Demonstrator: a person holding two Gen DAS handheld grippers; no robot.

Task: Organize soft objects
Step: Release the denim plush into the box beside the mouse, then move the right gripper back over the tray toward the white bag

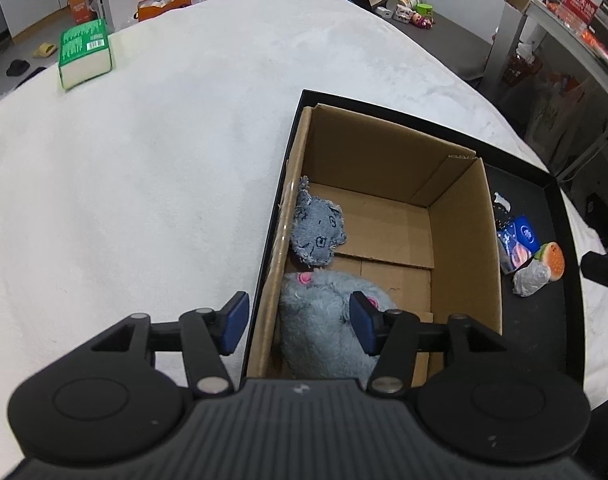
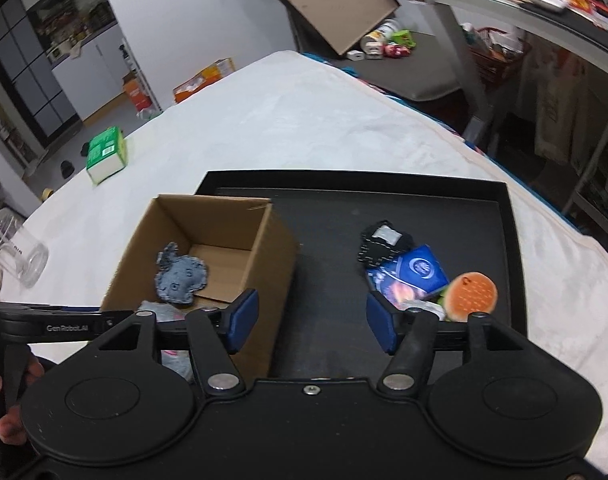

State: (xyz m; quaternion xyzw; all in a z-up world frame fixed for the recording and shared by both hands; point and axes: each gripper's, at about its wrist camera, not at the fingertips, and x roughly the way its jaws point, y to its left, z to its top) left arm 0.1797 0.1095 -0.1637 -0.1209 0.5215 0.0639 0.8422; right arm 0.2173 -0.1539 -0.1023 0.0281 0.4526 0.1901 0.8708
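Inside the open cardboard box (image 1: 388,216) a fluffy pale-blue plush (image 1: 324,320) with pink spots lies at the near end, a flat denim toy (image 1: 317,230) just beyond it, while a burger-shaped plush (image 2: 473,293) waits on the black tray (image 2: 328,216).

1. My left gripper (image 1: 300,322) points steeply down, its blue pads (image 1: 235,322) parted with a clear gap between them.
2. Nothing is pressed between those pads; the left one hangs outside the box wall, the right one inside.
3. My right gripper (image 2: 312,322) also tilts down and forward, its blue pads (image 2: 244,320) spread wide.
4. Nothing is between the right pads either.
5. In the right wrist view, my left gripper shows at the lower left edge as a black bar.
6. My left hand (image 2: 12,400) wraps around its handle, fingers curled at the frame's edge.
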